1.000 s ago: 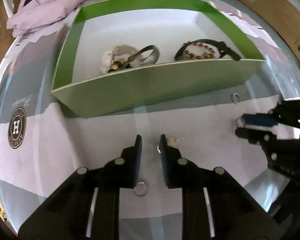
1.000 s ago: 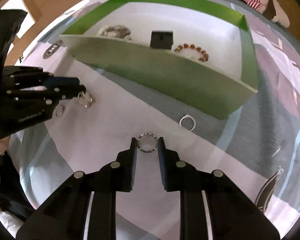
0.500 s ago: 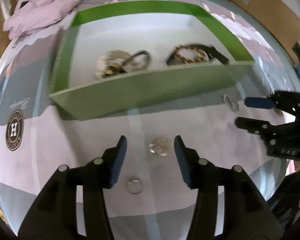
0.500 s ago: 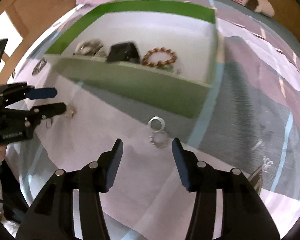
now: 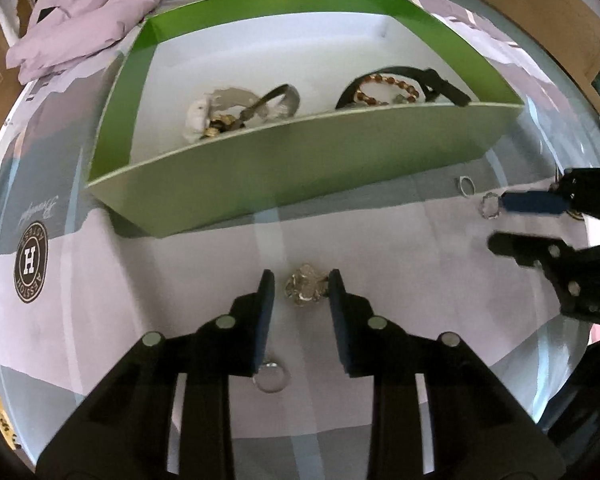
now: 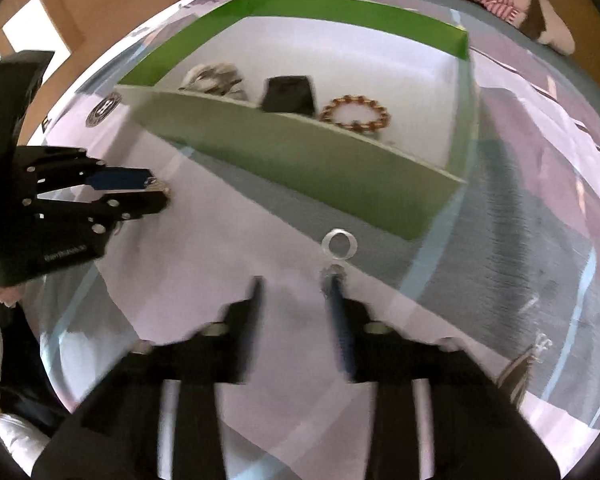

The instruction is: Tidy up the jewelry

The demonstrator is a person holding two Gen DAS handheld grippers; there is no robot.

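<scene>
My left gripper (image 5: 300, 285) is open and low over the bedsheet, its fingers either side of a silver cluster piece (image 5: 304, 286) without closing on it. A thin ring (image 5: 272, 376) lies under the gripper's body. My right gripper (image 6: 296, 286) is open and blurred. A plain silver ring (image 6: 339, 244) lies just ahead of it, and a small studded ring (image 6: 333, 269) sits at its right fingertip. The green box (image 5: 300, 168) with a white inside holds a bead bracelet (image 5: 388, 88), a black strap (image 5: 440, 84) and a pale tangle of jewelry (image 5: 220, 114).
The box stands on a patterned bedsheet (image 5: 380, 240). A lilac quilt (image 5: 88, 12) is bunched beyond its far left corner. In the left wrist view the right gripper (image 5: 500, 222) is at the right edge, near the two rings (image 5: 466, 186). A hand (image 6: 8, 300) shows at the left.
Both grippers have opened. The right one let go of the studded ring, which now lies on the sheet. The left gripper moved forward so its fingers flank the silver cluster.
</scene>
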